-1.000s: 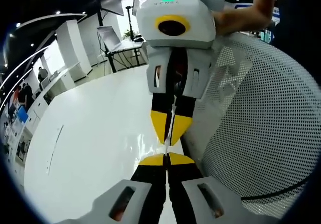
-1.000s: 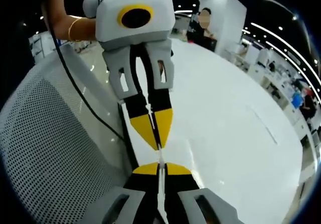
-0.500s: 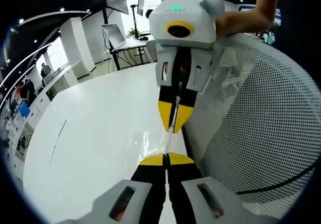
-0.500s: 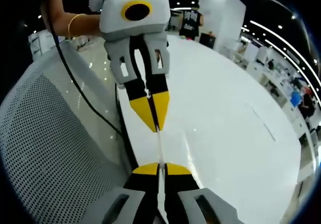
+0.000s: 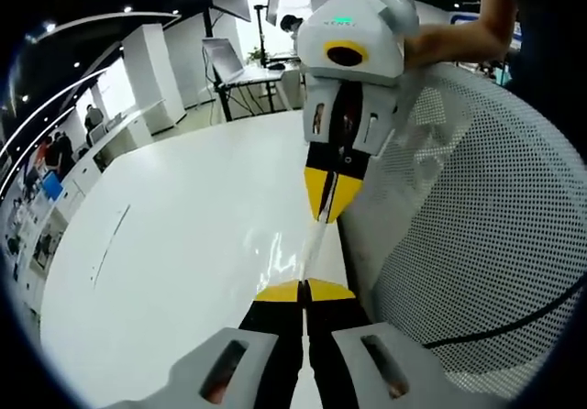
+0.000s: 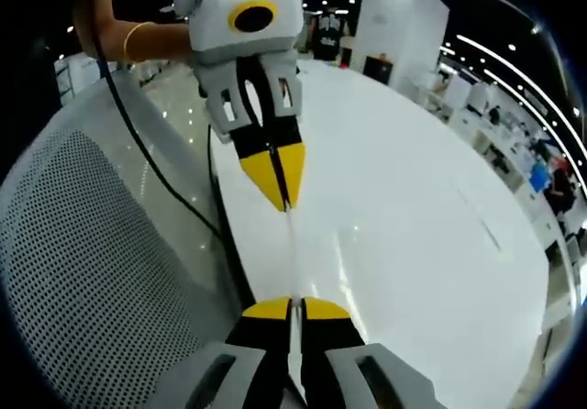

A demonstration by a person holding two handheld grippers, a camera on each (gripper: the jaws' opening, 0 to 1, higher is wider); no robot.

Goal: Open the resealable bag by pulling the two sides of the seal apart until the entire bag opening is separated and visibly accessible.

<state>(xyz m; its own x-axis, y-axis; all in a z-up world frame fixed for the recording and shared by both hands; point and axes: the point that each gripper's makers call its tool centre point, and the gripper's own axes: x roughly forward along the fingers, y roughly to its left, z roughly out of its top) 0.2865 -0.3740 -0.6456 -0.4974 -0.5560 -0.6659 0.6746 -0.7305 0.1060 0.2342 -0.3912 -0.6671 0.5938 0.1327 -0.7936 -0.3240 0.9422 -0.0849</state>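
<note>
Both sets of tongs are pressed together on the bag (image 5: pixel 310 248), a thin clear film stretched taut between them above the white worktop (image 5: pixel 174 235): the left tongs (image 5: pixel 304 292) pinch one side of the seal and the right tongs (image 5: pixel 329 209) pinch the other, with the mesh chair (image 5: pixel 477 216) just beside. From the right gripper view the same holds, with the right tongs (image 6: pixel 292 309) and left tongs (image 6: pixel 281 196) facing each other along the film. To separate the seal fully, draw the tongs straight apart with steady, even force, keep both pinches firm near the seal line, and avoid twisting, which would likely slip or tear the film.
</note>
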